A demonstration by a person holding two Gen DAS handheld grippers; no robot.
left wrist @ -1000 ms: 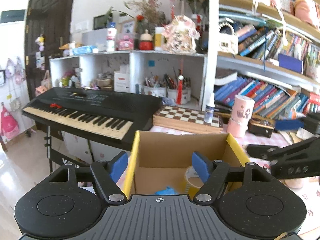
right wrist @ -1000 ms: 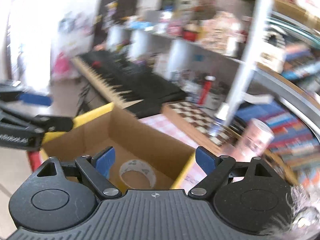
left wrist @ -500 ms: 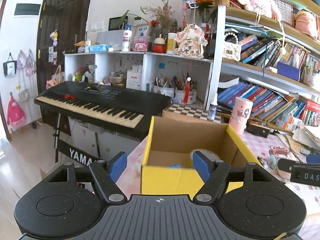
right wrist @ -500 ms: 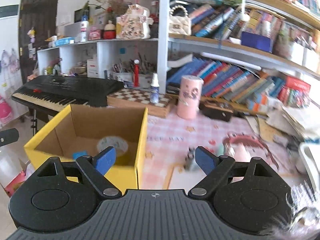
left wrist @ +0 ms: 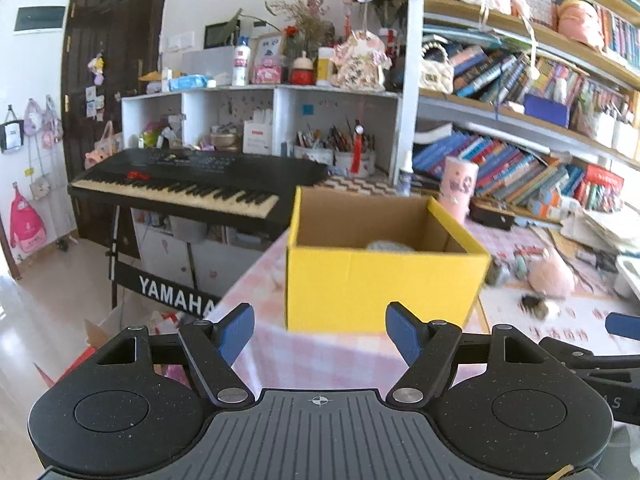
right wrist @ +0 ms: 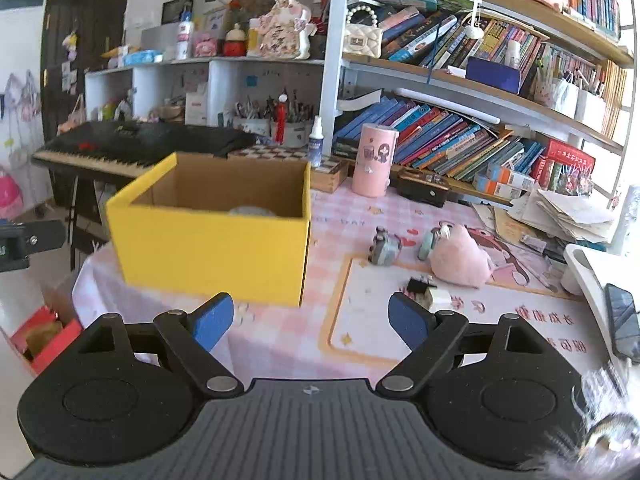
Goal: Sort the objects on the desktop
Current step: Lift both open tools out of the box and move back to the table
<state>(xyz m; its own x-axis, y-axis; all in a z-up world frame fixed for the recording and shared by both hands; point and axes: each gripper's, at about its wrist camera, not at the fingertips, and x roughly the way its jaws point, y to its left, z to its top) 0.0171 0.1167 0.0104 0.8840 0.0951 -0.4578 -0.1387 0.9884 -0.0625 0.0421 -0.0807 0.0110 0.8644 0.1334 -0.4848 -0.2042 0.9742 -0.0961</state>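
Bench [right wrist: 280,344]: pink checked cloth, a printed mat on its right half; sorting was judged part done.

Box [right wrist: 208,248]: yellow card, open top, stood at the bench's left edge. A pale rounded thing [right wrist: 252,211] showed just above its near wall; what it was could not be told from this angle. One second before, both views looked down into the box and showed a tape roll and a small blue item on its floor, so at least those counted as sorted.

Pink plush [right wrist: 460,256]: lay on the mat, mid-bench, not yet sorted.

Two grey-green clips [right wrist: 384,246]: beside the plush toward the box, not yet sorted.

Small black-and-white item [right wrist: 426,292]: on the mat nearer the front edge, just beyond the right hand-held gripper's pad; not yet sorted.

Left hand-held gripper [left wrist: 318,334]: jaws stood apart, nothing between them, aimed at the box's front wall.

Right hand-held gripper [right wrist: 310,322]: jaws stood wide, empty, aimed at the bench between box and mat.

Change over the second: both grippers had drawn back from above the box to the front edge; the box, first seen from overhead, then showed its outer front wall, and the right view swung round to take in the loose items.
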